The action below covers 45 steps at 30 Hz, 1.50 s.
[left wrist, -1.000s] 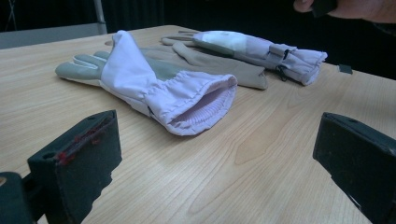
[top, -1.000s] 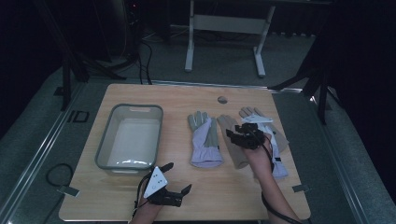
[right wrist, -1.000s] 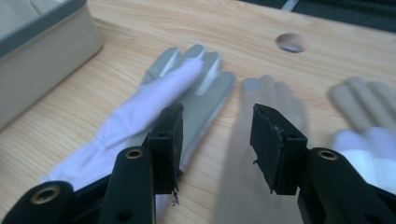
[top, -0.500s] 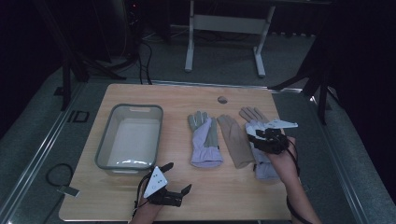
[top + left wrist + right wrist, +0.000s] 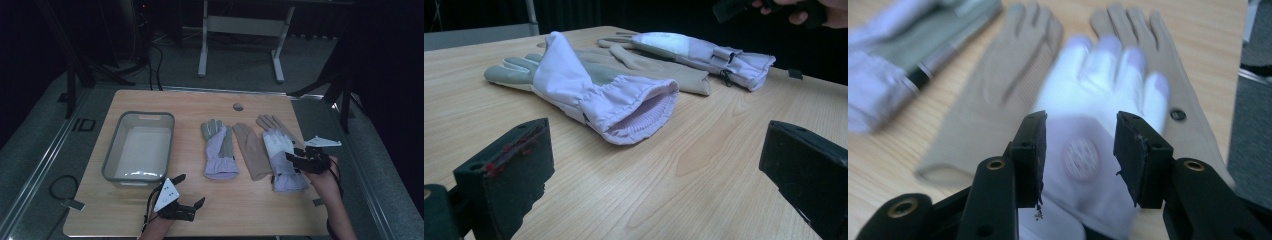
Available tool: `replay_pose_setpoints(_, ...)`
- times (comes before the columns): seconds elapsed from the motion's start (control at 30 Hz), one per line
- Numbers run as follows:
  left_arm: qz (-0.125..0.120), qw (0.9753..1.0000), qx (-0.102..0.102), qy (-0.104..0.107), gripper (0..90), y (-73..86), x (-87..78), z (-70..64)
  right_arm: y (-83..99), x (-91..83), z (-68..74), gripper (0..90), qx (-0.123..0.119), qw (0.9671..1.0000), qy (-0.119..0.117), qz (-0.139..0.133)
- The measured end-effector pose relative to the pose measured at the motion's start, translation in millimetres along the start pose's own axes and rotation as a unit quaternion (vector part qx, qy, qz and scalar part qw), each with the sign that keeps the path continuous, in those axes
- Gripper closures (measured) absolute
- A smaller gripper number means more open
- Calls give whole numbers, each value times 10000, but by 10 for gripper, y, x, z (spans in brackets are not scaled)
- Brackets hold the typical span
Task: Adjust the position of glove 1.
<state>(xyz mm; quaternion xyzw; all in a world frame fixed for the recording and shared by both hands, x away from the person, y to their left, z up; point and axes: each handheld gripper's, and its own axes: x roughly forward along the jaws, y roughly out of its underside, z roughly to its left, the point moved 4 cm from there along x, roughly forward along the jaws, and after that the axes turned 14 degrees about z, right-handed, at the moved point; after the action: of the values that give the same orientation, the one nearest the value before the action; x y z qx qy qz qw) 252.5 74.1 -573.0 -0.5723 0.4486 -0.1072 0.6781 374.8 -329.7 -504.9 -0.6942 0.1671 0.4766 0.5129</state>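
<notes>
From above, the wooden table [image 5: 200, 105] carries a clear plastic tub [image 5: 140, 147] at its left, and to the right of it a row of gloves. The lilac and grey glove [image 5: 219, 150] lies in the middle, palm down, cuff toward the near edge. Just right of it lie two tan gloves [image 5: 252, 150], and a white and lilac glove [image 5: 280, 160] rests on top of them. The right gripper [image 5: 300, 161] hovers at the right edge of that white glove, near its cuff, held in the person's hand. The left gripper [image 5: 187, 192] sits low at the near edge of the table, near the tub's near right corner, its jaws spread wide.

In the left gripper view, the two black jaws stand far apart with nothing between them. Beyond them the lilac and grey glove [image 5: 594, 95] lies with its open cuff facing the camera; farther off lie the tan gloves [image 5: 664, 70] and the white and lilac glove [image 5: 704, 52].

In the right gripper view, the jaws are parted, poised over the white back of the white and lilac glove [image 5: 1098, 95], with its round badge [image 5: 1080, 152] between them. They grip nothing. The tan gloves [image 5: 1013, 70] lie beneath it.
</notes>
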Motion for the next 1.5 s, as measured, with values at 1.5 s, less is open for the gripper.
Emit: replay_pose_setpoints(1.5, 14, 10000, -37, -36, 11, 0, 1, 4, 196, 120, 7, 804, 152, 9983, -486, 289)
